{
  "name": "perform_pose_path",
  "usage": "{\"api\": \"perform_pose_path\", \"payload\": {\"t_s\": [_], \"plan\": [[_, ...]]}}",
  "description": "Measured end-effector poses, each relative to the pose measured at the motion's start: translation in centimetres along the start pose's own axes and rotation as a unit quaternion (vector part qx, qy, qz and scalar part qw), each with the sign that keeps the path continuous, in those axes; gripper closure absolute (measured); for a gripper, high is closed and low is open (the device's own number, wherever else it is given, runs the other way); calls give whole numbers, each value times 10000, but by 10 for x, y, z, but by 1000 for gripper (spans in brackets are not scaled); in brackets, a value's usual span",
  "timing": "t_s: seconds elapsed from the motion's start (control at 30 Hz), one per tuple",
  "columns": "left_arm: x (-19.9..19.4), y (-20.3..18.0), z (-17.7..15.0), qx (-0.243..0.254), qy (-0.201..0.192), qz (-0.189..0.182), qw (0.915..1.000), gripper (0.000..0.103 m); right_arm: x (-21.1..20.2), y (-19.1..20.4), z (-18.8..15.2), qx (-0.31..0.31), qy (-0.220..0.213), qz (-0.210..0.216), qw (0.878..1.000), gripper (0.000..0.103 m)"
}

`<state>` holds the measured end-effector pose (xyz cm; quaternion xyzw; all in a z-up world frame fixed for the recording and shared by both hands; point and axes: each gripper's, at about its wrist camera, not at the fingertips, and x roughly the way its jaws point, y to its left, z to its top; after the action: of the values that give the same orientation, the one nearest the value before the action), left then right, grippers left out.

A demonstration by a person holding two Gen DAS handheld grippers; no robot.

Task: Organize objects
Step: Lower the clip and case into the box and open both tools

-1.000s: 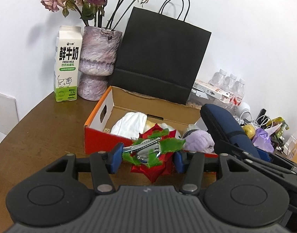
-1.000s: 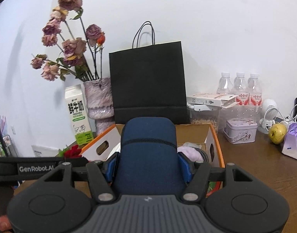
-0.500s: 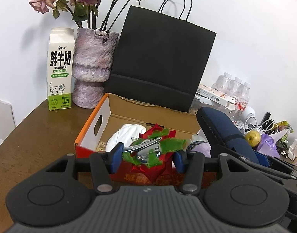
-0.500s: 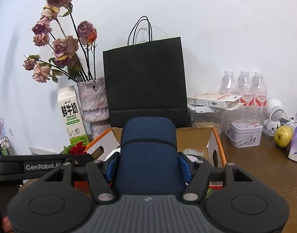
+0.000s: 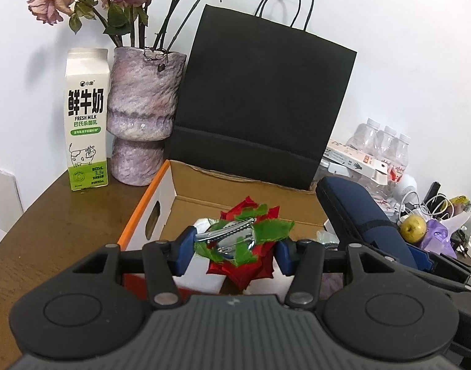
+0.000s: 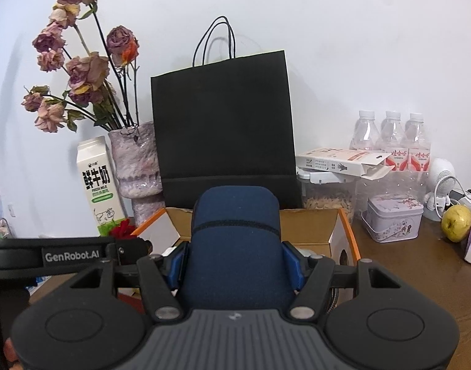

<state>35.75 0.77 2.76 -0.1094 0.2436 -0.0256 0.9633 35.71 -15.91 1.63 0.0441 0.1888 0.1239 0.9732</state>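
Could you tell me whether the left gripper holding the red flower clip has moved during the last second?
Yes. The left gripper and its red flower clip have moved forward over the open cardboard box; the box's front wall has slid under the fingers.

Both tongs are clamped on loads: left tongs (image 5: 235, 251) beside right tongs (image 6: 235, 265).

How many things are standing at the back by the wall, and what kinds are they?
Water bottles: 3
Milk carton: 1
Vase of dried roses: 1
Black paper bag: 1
Total: 6
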Motion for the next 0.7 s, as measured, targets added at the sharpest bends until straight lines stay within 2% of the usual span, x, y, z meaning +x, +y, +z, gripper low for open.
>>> {"api": "perform_pose_path", "payload": {"t_s": [0.7], "plan": [[42, 8, 23, 71, -14, 103, 9999, 50, 52, -14, 6, -43, 262, -125, 9996, 42]]}}
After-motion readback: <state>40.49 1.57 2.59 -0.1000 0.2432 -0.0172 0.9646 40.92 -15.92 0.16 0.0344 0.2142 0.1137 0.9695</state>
